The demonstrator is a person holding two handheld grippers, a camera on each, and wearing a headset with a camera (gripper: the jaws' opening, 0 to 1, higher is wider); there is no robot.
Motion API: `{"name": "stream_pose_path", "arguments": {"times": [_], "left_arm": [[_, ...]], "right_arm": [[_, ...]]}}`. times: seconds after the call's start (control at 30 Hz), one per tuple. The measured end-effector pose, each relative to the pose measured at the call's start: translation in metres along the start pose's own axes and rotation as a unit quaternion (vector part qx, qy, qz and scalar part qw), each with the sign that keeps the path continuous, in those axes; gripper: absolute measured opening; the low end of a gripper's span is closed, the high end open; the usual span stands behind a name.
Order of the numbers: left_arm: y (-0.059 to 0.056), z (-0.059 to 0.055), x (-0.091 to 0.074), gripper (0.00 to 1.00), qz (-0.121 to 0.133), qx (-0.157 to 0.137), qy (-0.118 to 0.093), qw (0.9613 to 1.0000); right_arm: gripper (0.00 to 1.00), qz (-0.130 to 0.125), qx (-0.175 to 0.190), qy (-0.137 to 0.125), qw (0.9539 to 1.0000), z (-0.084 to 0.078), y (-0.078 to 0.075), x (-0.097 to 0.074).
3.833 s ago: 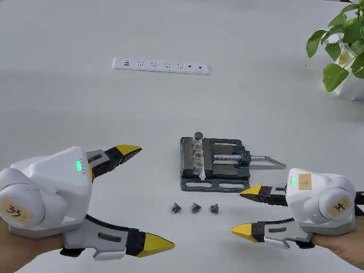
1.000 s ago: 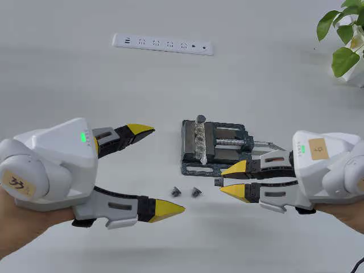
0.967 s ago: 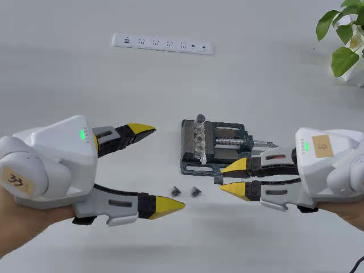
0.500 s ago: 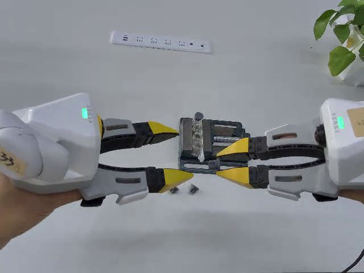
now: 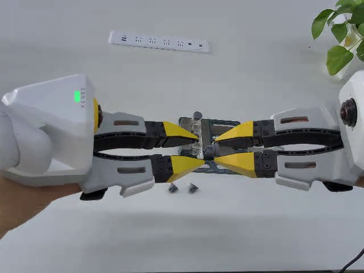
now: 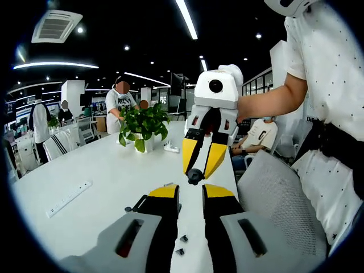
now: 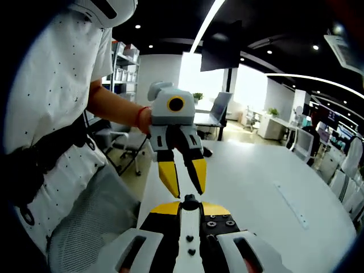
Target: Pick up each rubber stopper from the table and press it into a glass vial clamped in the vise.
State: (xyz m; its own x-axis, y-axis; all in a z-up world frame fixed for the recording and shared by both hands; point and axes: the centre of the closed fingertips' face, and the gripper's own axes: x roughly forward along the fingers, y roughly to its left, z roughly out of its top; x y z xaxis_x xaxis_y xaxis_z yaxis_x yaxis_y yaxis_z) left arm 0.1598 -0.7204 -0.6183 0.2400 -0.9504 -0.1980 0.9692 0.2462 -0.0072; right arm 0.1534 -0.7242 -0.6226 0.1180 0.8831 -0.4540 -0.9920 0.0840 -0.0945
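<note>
The white, matte surface (image 5: 273, 227) carries a small dark metal vise (image 5: 224, 123) near its middle. A row of clear glass vials (image 5: 197, 149) stands clamped in the vise, and the vial at the far end is capped by a dark round stopper (image 5: 197, 115). The right hand-held gripper (image 5: 215, 150), with a white plastic shell, black arms and pointed yellow tips, is closed on a small dark rubber stopper (image 5: 209, 151). It holds this above the vise, just beside the row of vials; the right gripper view shows the same stopper (image 7: 190, 202) pinched between its tips. The left hand-held gripper (image 5: 201, 149) faces it tip to tip from the other side. Its jaws are parted by a narrow gap and hold nothing, as the left gripper view (image 6: 190, 193) shows. A green light glows on its shell, and the small print beside it is too fine to read. 2 loose stoppers (image 5: 173, 187), dark and stubby, lie side by side on the surface on the near-edge side of the vise. A long white power strip (image 5: 159, 41) lies toward the far edge, and a green leafy plant (image 5: 340, 34) stands at the far right corner.
</note>
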Motion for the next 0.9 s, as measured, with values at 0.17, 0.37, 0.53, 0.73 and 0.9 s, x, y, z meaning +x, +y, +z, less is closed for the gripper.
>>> {"name": "stream_pose_path", "arguments": {"times": [0.17,0.37,0.53,0.73,0.9], "left_arm": [[-0.004,0.01,0.0,0.1,-0.009,-0.006,-0.017,0.9998],[-0.005,0.014,0.0,0.08,-0.011,0.002,-0.019,0.9998],[-0.007,0.017,-0.001,0.06,-0.014,0.006,-0.02,0.9997],[-0.008,0.017,-0.001,0.06,-0.018,0.01,-0.017,0.9997],[-0.009,0.019,-0.001,0.06,-0.021,0.014,-0.016,0.9996]], "right_arm": [[0.07,0.003,0.0,-0.007,1.0,0.005,0.001,0.0],[0.07,0.006,0.01,-0.025,0.9996,0.013,0.003,0.0],[0.07,0.008,0.013,-0.03,0.9994,0.017,0.003,0.0],[0.07,0.013,0.013,-0.029,0.9994,0.017,0.004,0.0],[0.07,0.017,0.009,-0.025,0.9995,0.019,0.005,-0.001]]}}
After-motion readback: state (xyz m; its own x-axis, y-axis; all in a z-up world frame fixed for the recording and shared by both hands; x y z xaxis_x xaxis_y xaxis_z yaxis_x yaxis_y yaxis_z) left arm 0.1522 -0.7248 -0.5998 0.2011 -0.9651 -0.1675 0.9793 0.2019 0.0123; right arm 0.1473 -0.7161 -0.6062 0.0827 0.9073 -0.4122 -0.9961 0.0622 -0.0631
